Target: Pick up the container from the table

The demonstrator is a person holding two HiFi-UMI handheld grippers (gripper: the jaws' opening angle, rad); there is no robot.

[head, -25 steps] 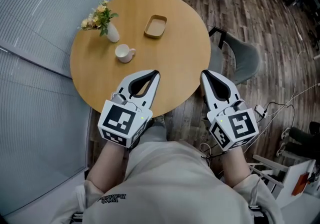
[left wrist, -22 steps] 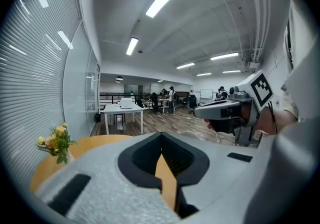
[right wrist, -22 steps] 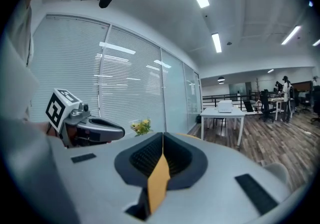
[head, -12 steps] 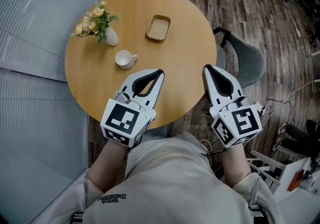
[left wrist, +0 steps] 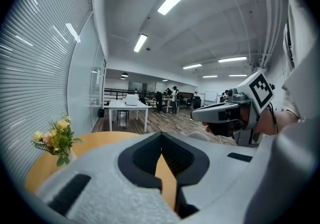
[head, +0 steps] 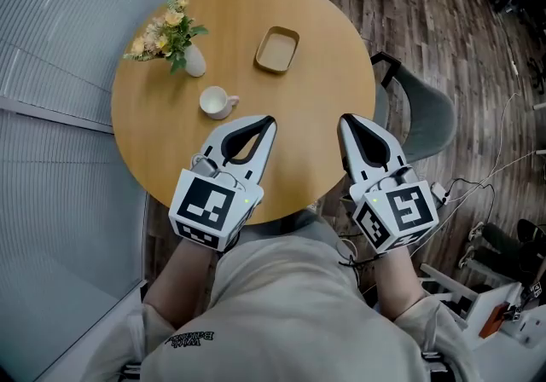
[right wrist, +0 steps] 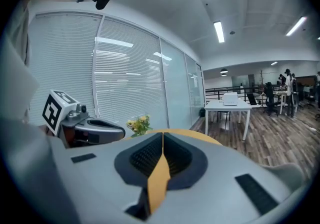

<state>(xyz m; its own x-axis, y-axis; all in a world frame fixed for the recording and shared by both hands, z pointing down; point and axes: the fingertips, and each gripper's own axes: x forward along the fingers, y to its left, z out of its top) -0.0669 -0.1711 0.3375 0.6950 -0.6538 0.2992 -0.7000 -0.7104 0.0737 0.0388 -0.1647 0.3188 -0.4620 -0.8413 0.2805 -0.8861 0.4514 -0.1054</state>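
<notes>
Head view: a round wooden table [head: 316, 73] is seen from above. The container [head: 277, 49], a shallow tan tray, lies toward the table's far edge, well apart from both grippers. A white cup [head: 217, 102] sits nearer the left edge, and a vase of flowers [head: 171, 35] stands at the far-left edge. The left gripper [head: 270, 121] and right gripper [head: 344, 119] are held over the near edge.

Left gripper view: its jaws are pressed together with nothing between them.

Right gripper view: its jaws are likewise closed and empty, with the table's edge beyond them.
</notes>
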